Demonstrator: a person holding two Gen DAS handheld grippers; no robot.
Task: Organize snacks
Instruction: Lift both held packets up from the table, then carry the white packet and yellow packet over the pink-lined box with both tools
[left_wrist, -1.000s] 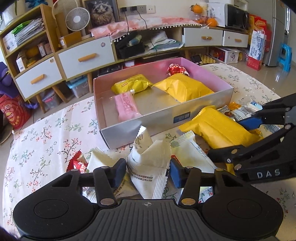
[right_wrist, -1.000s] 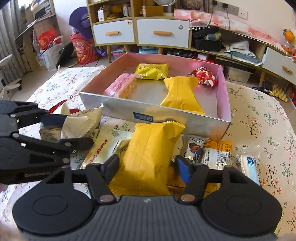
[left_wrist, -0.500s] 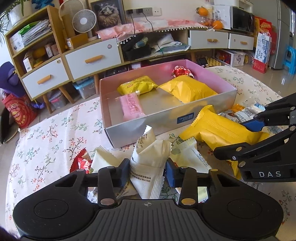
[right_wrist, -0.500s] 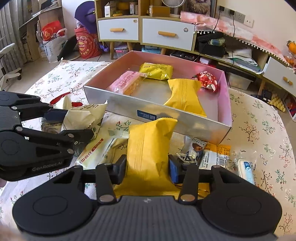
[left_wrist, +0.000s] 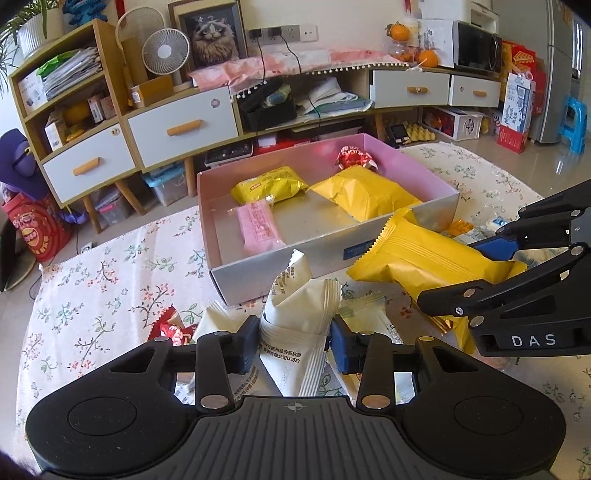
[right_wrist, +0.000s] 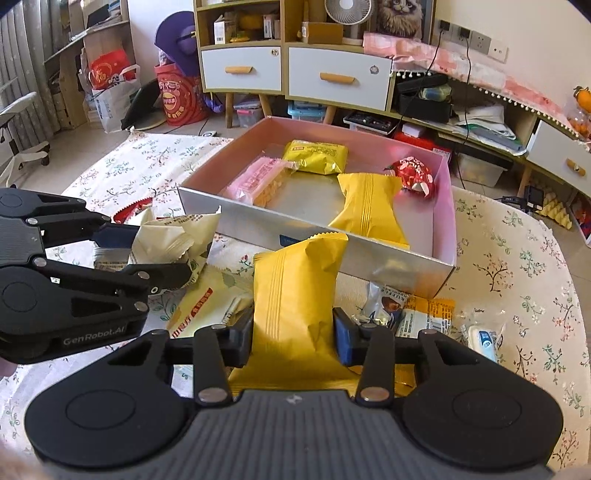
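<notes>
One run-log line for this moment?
left claw: shut on white packet | right claw: shut on yellow packet | box: four snacks inside

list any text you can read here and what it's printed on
"DAS": side of the black right gripper.
"GenRobot.AI": side of the black left gripper.
Chinese print and a number starting "20": on the cream snack packet, too blurred to read.
Blue label on the silver cardboard box: too small.
Red print on the flat cream wrapper: unreadable.

four packets (right_wrist: 370, 210) in one box (right_wrist: 443, 221), two grippers (right_wrist: 293, 341).
</notes>
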